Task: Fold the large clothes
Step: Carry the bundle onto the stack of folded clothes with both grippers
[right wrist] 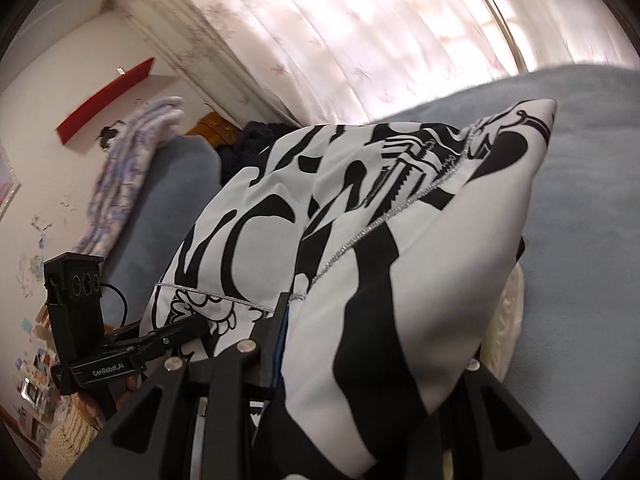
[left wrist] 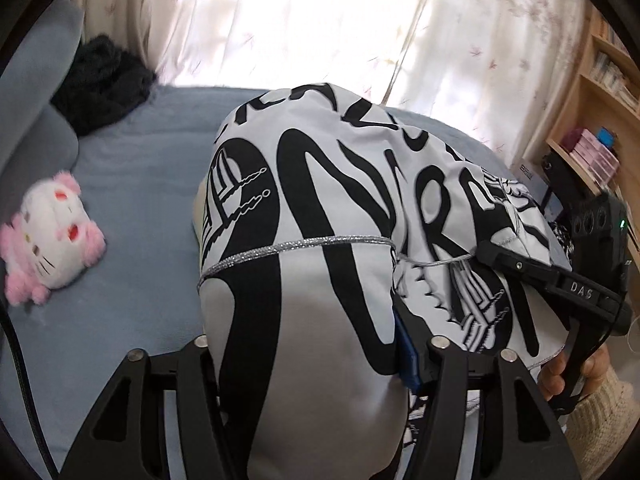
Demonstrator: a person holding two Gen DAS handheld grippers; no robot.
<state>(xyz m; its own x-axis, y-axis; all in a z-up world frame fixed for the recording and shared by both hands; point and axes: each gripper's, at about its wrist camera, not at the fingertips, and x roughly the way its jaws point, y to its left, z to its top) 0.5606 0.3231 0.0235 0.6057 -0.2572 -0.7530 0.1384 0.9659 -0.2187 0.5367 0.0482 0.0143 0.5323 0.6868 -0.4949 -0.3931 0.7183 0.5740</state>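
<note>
Garment: white cloth with bold black lettering (left wrist: pixel 320 216), bunched and lifted off the bed between both claws; it fills the near foreground of both wrist views, a silver stitched seam (left wrist: pixel 296 245) running across it.
Bed: blue-grey sheet (left wrist: pixel 152 168) beneath the garment, reaching to the far edge under the curtains; the cloth hangs over the bed's near, right-hand part.
Curtains: pale, floral, backlit (left wrist: pixel 320 20), along the far edge of the bed.
Pillow: grey-blue (left wrist: pixel 36 112), at the bed's left edge.
Dark fuzzy item: black heap (left wrist: pixel 104 80) at the far left corner of the bed, beside the pillow.
Bookshelf: light wood (left wrist: pixel 600 92), past the bed's right edge.
Left claw: (left wrist: pixel 316 344) fingers closed in on a thick fold of the garment, which bulges up between them.
Right claw: (right wrist: pixel 360 356) fingers pinching a bundle of the same cloth; seen from the left wrist view, its tip is buried in the fabric near the right edge.
Plush toy: pink and white cat (left wrist: pixel 50 236), lying on the sheet near the left edge, well apart from the garment.
</note>
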